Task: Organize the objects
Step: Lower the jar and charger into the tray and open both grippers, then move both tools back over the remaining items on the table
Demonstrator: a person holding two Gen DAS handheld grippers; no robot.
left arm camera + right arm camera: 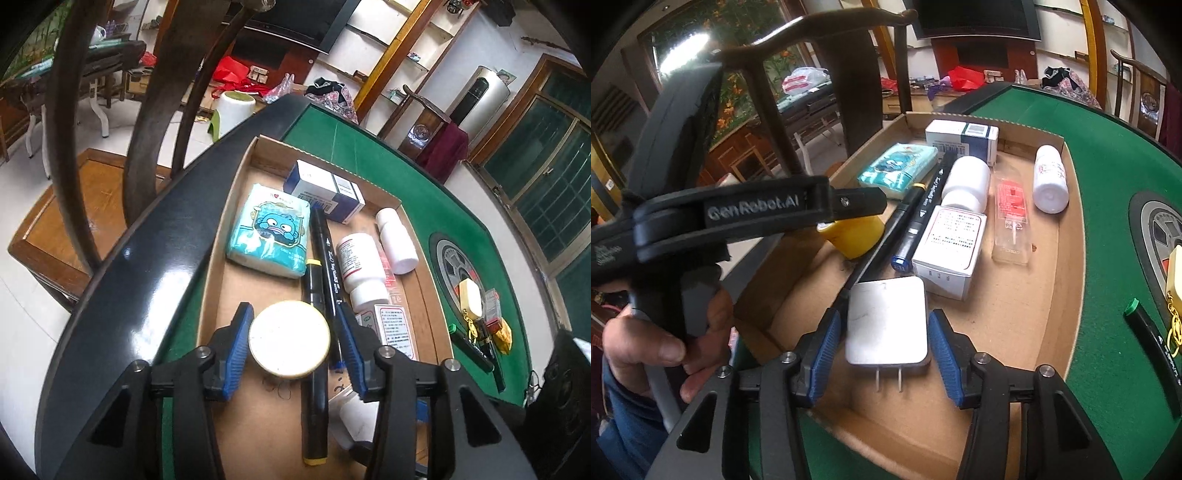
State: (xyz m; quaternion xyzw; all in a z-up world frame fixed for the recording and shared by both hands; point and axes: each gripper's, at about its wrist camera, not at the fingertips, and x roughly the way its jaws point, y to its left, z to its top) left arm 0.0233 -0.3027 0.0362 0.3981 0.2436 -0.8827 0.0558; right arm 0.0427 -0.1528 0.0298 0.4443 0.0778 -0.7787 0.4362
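Round yellow jar (289,339) and white plug adapter (887,324) inside cardboard tray (1067,236)

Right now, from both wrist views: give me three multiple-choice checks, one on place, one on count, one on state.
1. Where is the tissue pack? A in a drawer; B in the cardboard tray; C in a bag.
2. How many prongs does the white charger have? A two; B three; C none.
3. The white bottle by the tray's right wall is: A upright; B uncapped; C lying on its side.

B: the tray's walls surround it.
A: two metal prongs stick out toward the camera.
C: its length rests on the tray floor, cap on.
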